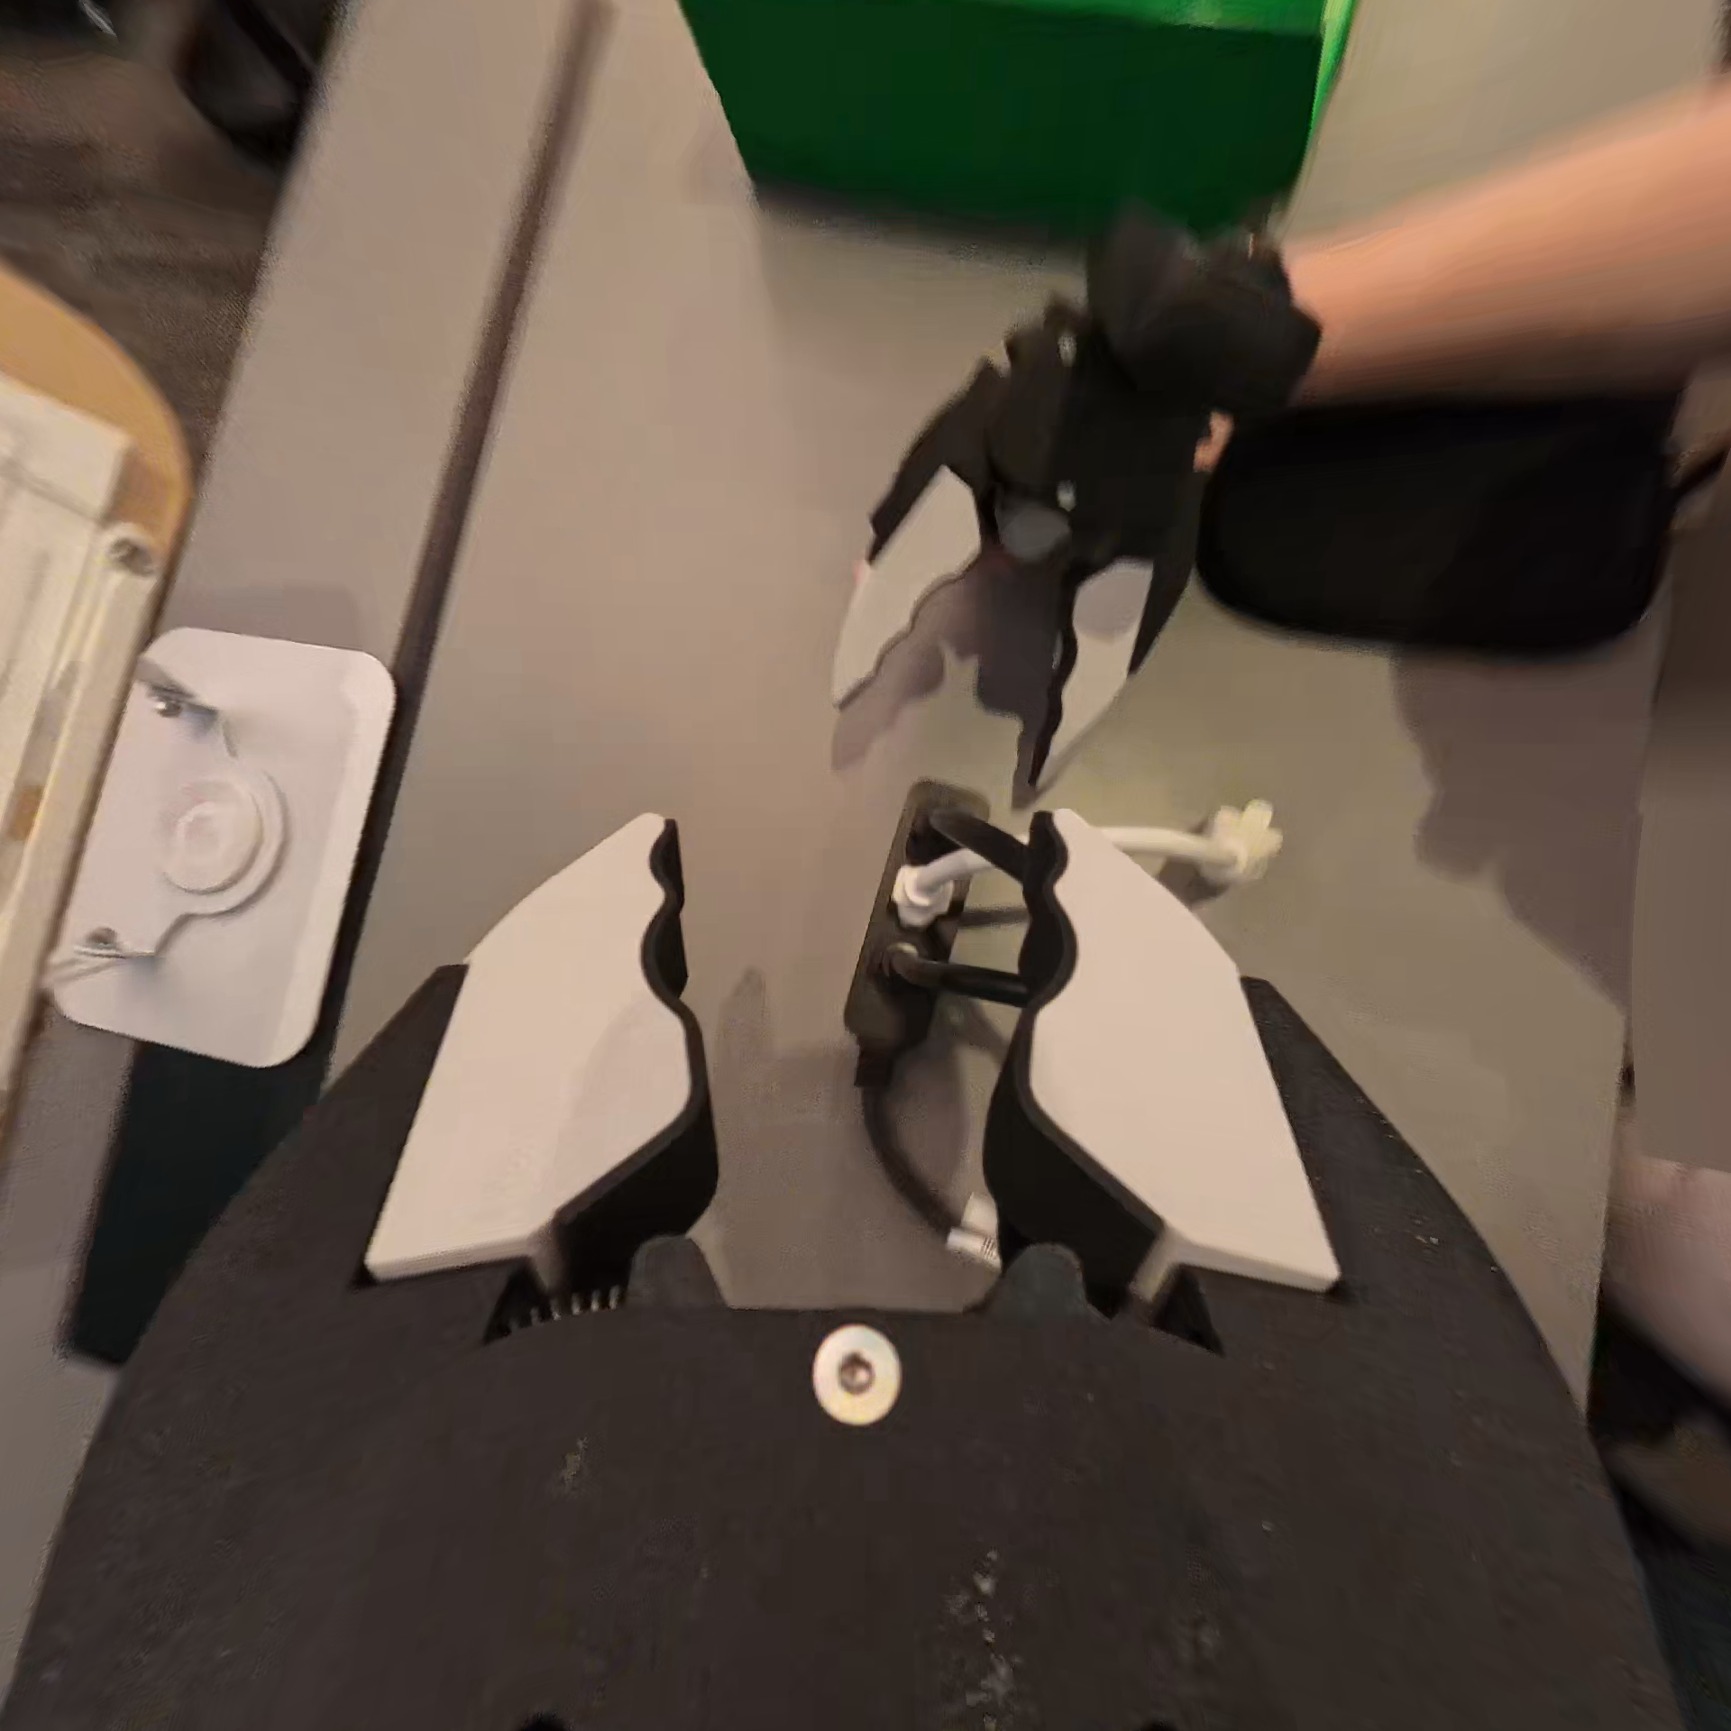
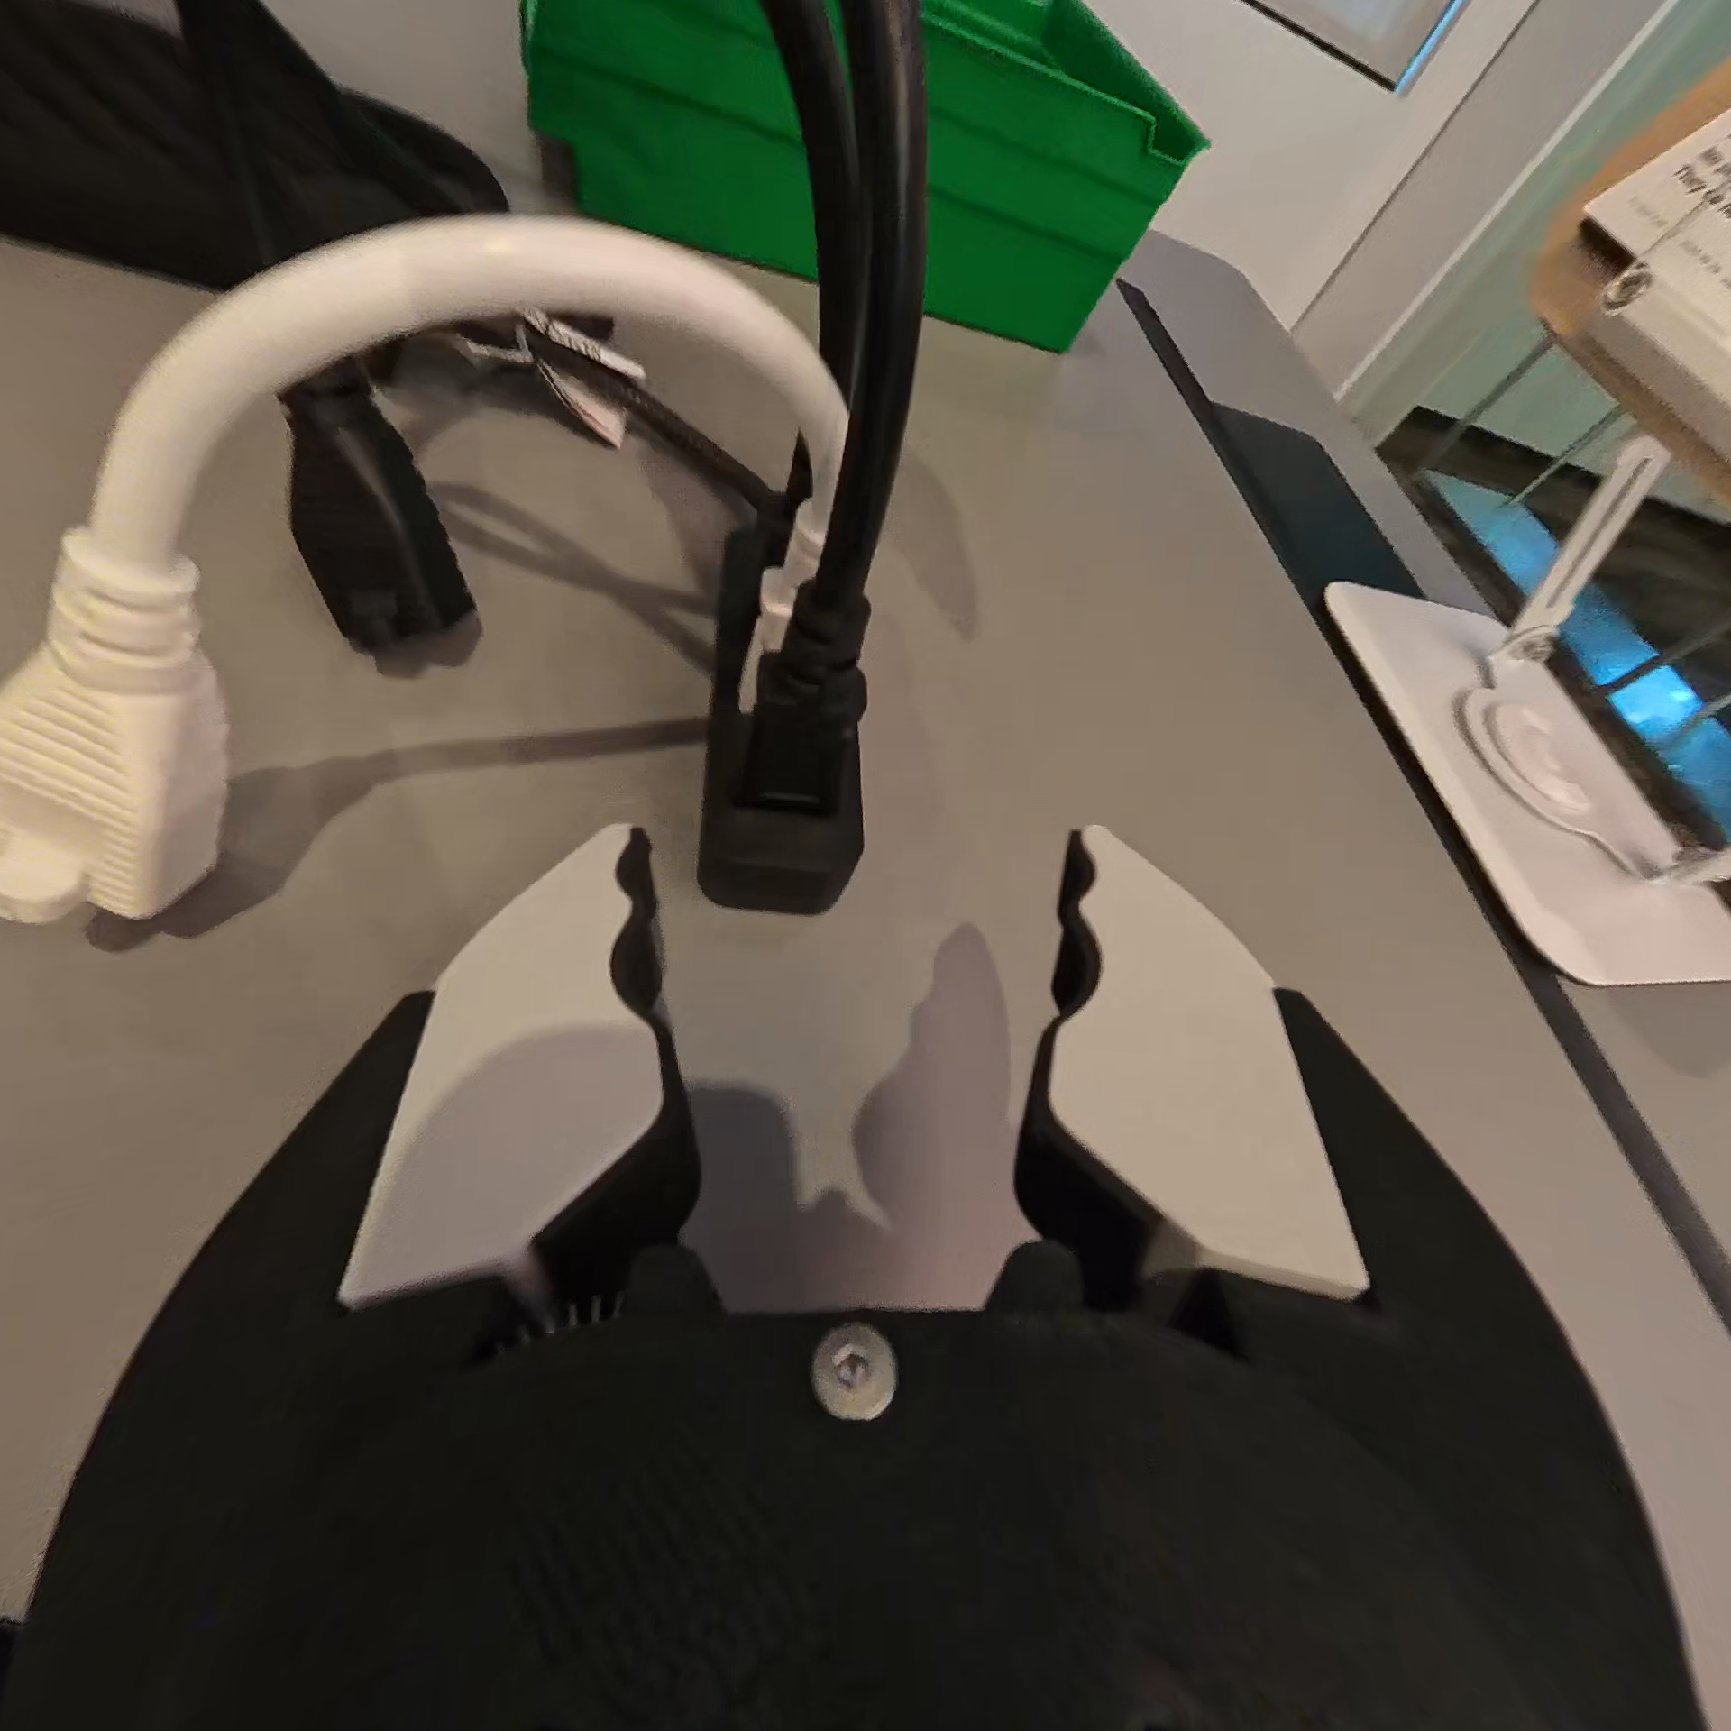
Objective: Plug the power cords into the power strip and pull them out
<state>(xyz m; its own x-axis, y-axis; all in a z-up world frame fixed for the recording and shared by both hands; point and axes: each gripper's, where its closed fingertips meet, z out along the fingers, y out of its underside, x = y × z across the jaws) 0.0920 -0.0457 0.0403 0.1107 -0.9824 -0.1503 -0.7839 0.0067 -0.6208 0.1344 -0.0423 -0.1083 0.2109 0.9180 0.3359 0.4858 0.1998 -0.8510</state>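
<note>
Right wrist view: the right tool [image 2: 857, 880] gapes wide and empty, and the black power strip [image 2: 777, 843] lies on the grey worktop [image 2: 1077, 562] just ahead of its tips, at frame centre, a black cord [image 2: 880, 328] plugged in. A white cord [image 2: 450, 272] arches to the left edge. Left wrist view: the left tool [image 1: 857, 862] is spread open too, holding nothing, the strip low between its fingers.
</note>
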